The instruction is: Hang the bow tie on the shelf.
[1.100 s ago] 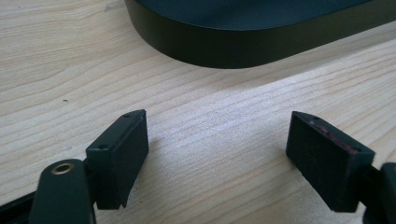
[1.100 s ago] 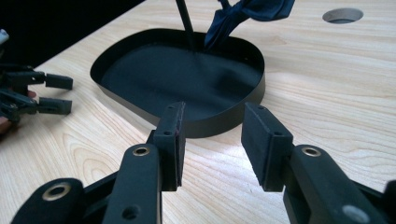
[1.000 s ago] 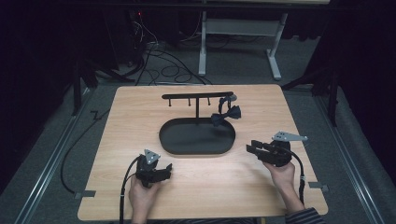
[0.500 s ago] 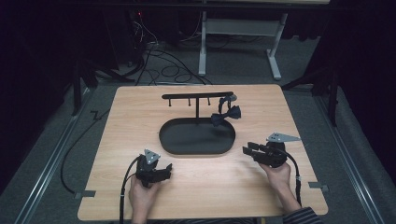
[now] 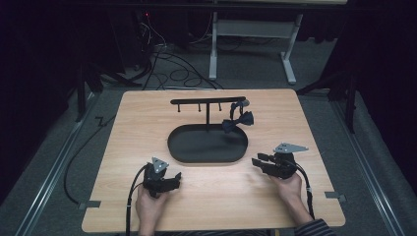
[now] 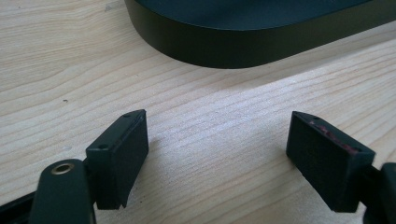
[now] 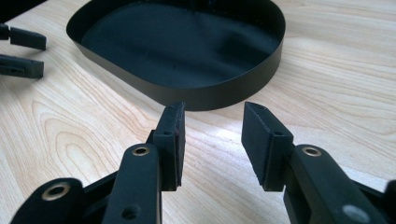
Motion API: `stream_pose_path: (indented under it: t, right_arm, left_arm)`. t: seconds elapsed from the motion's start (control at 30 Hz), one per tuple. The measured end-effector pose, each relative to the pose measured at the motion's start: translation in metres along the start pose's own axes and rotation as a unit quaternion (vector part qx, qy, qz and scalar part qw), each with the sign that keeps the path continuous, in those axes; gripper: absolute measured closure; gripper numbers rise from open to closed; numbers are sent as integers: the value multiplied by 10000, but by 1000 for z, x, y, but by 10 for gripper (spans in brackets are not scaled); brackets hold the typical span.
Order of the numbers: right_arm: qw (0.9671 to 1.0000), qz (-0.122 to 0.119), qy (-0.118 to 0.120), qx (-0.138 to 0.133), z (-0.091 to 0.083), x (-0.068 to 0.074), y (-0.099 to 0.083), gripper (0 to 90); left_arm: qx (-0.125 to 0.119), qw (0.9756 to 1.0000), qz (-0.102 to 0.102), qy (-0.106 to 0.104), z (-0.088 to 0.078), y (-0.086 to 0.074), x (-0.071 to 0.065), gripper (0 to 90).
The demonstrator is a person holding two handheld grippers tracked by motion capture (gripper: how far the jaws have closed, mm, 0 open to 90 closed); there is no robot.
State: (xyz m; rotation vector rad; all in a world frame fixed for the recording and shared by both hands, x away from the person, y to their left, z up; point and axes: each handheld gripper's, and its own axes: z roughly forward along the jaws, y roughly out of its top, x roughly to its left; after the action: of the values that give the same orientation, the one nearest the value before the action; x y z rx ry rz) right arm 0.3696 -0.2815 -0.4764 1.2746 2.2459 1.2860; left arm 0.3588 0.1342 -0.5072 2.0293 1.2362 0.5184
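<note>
While the bow tie [image 5: 238, 121] is hanging from the stand [image 5: 207, 101] near the table's [image 5: 314, 128] far edge, both tongs are waiting released. The left gripper [image 5: 176, 178] and right gripper [image 5: 255, 162] are flanking the black tray [image 5: 206, 159] by the near edge, grasping nothing.

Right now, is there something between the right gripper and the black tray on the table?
Nothing visible does. The right gripper has open, empty jaws pointing at the black tray, and only bare table lies between them. The left gripper sits off to the side.

Black tray [image 5: 207, 158] between both grippers
</note>
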Motion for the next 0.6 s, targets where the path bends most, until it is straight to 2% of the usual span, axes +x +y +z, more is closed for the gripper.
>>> stream_pose_path:
  t: [0.2,0.6]
  right_arm:
    - [10000,19,17,91,5,1,-2,613]
    - [9997,-100,30,233,16,11,-6,602]
  left_arm:
    - [-7,10000,-8,0,0,0,0,213]
    - [-4,10000,-3,1,0,0,0,213]
